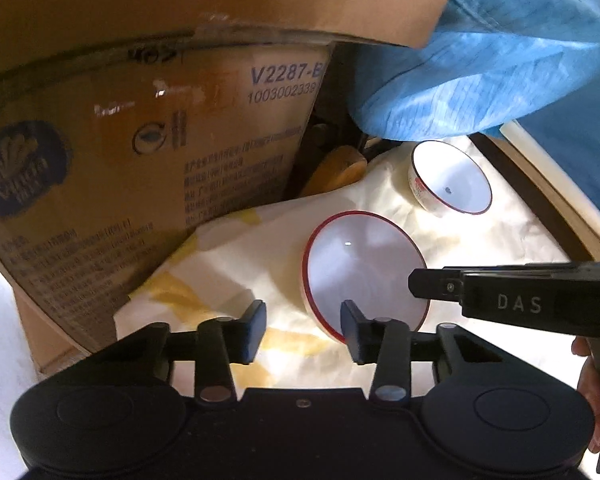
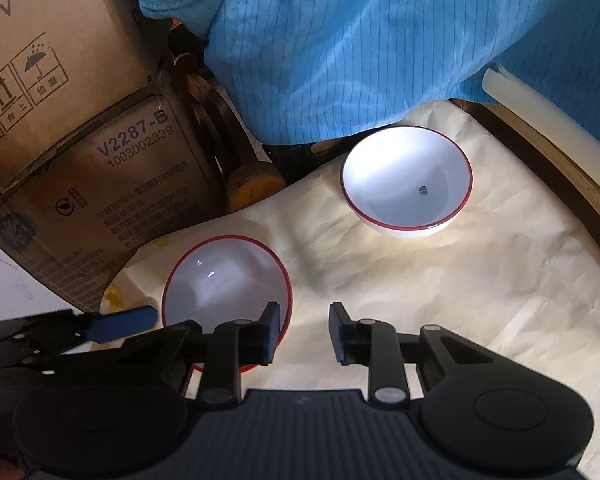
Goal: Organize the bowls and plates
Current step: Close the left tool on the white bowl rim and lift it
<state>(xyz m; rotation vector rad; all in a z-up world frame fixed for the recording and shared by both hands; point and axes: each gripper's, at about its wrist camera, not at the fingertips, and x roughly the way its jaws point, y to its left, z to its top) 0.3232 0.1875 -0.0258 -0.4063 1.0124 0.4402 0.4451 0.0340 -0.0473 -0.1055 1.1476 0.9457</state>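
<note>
Near bowl [image 2: 226, 288]: white inside, thin red rim, empty and upright. It sits on the cream paper [image 2: 460, 300] toward the paper's left edge, close to the box [image 2: 112, 184].

Far bowl [image 2: 406, 182]: same white glaze and red rim, a small dark mark in its bottom and red print on its outer wall. It stands upright near the paper's far edge, well apart from the near bowl, just under the blue sleeve [image 2: 340, 48].

Step in hand: both grippers take the near bowl by its rim, one on each side. This looks like the start of gathering the two bowls together.

Left gripper [image 1: 304, 330]: one finger inside the rim on the bowl's near side, the other outside over the paper. The jaws are part-way in, with the wall between them; I cannot tell whether the pads press on it yet.

Right gripper [image 2: 304, 334]: straddles the rim on the opposite side, one finger over the bowl, the other over bare paper. A gap shows between the pads, and contact is not clear.

Next move, as I judge it: finish the pinch on the rim, lift level, carry to the far bowl and nest it there.

Risk: the glazed wall is thin and slick, so a shallow pinch may slip or tip the bowl.

Surround: the paper lies creased, with yellow patches at its left edge, inside a wooden frame [image 2: 572, 184].
</note>
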